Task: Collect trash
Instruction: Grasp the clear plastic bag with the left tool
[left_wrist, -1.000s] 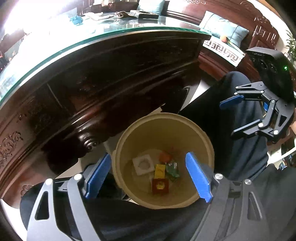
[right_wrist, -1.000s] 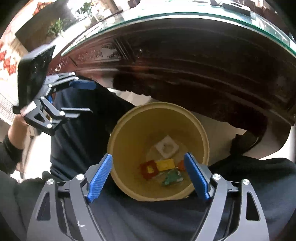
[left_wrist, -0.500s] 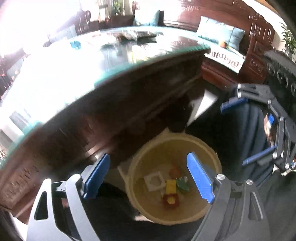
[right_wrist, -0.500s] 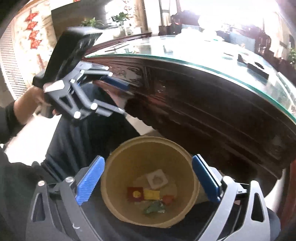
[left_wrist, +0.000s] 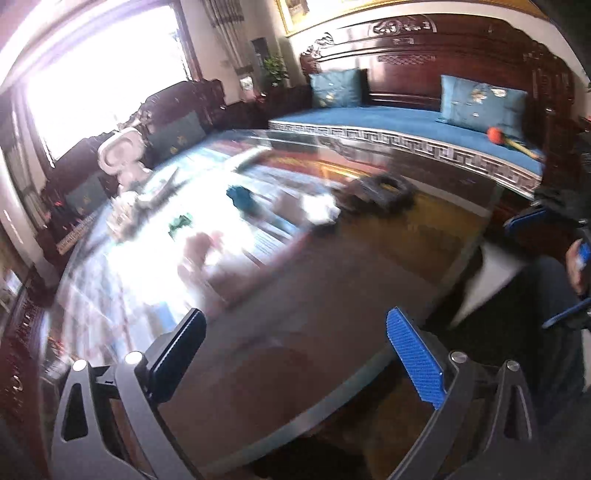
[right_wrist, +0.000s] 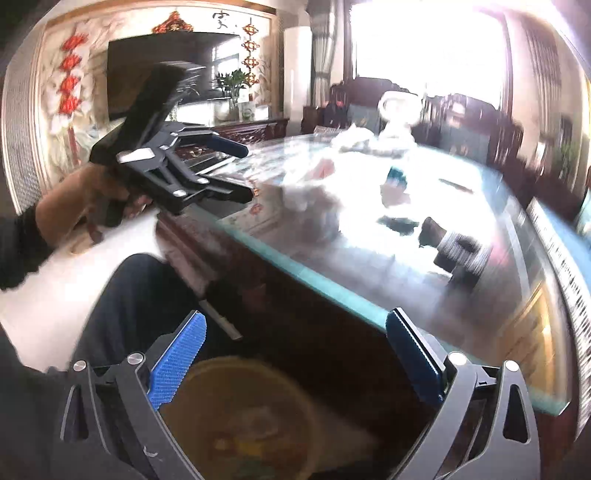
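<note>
My left gripper (left_wrist: 295, 354) is open and empty, raised over the near edge of the glass-topped wooden table (left_wrist: 295, 295). It also shows in the right wrist view (right_wrist: 240, 170), open, up at the left. My right gripper (right_wrist: 295, 354) is open and empty above the yellow bin (right_wrist: 240, 417), which sits low between the person's legs with blurred trash in it. Blurred scraps lie on the table: a blue piece (left_wrist: 242, 197), a green piece (left_wrist: 181, 223) and white crumpled paper (left_wrist: 317, 206). The right gripper's fingers (left_wrist: 524, 218) show at the left view's right edge.
A dark box-like object (left_wrist: 380, 192) lies on the table near the paper. A white ornament (left_wrist: 123, 155) stands at the table's far side. A carved wooden sofa with blue cushions (left_wrist: 480, 103) runs behind. The person's leg (right_wrist: 122, 306) is beside the bin.
Both grippers have lifted and tilted up from the bin toward the tabletop. The bin has dropped out of the left view and sits low in the right view.
</note>
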